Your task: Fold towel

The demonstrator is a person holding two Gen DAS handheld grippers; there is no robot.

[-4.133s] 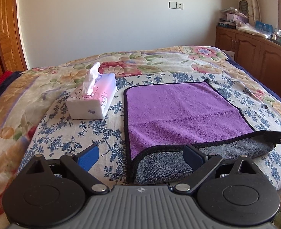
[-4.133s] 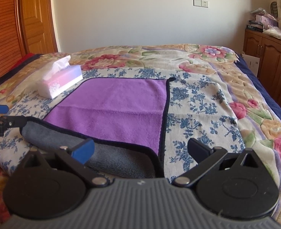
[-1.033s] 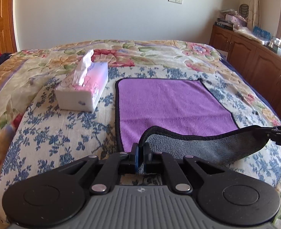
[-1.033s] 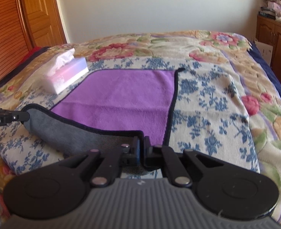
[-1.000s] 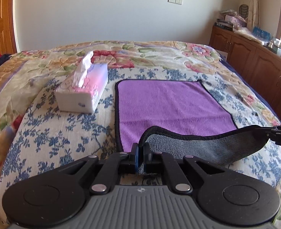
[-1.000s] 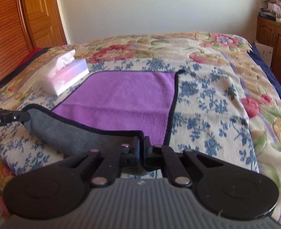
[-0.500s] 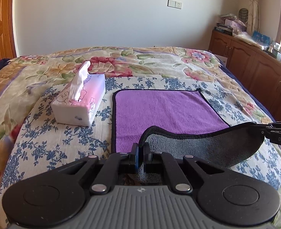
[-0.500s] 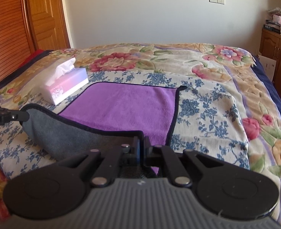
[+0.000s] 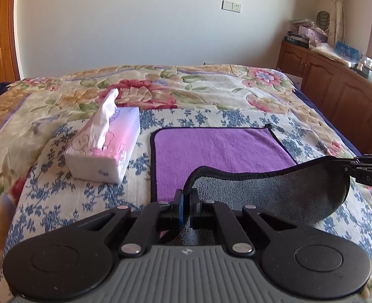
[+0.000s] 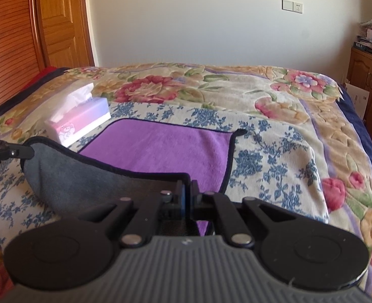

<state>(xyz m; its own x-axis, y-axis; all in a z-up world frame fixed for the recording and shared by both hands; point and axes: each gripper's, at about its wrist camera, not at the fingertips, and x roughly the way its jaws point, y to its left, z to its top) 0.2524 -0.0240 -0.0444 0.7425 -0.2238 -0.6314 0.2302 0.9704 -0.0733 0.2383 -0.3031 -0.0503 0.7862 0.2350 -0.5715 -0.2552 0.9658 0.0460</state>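
On the near half of the bed point(image 9: 211, 85), a purple towel point(image 9: 216, 149) with a dark binding and a grey underside is lying spread over the blue-flowered part of the floral bedspread point(image 10: 274, 151). Its near edge is being held up off the cover, sagging between two corners so the grey side is facing the cameras. Clamping the near left corner is the left gripper point(image 9: 185, 203), its fingers closed tight on the hem; the right gripper point(image 10: 186, 194) is pinching the near right corner the same way. To the left of the towel, just beside its far left corner, a pink and white tissue box point(image 9: 105, 149) is sitting with a tissue sticking up. Wooden cabinets point(image 9: 337, 88) are standing along the right wall.
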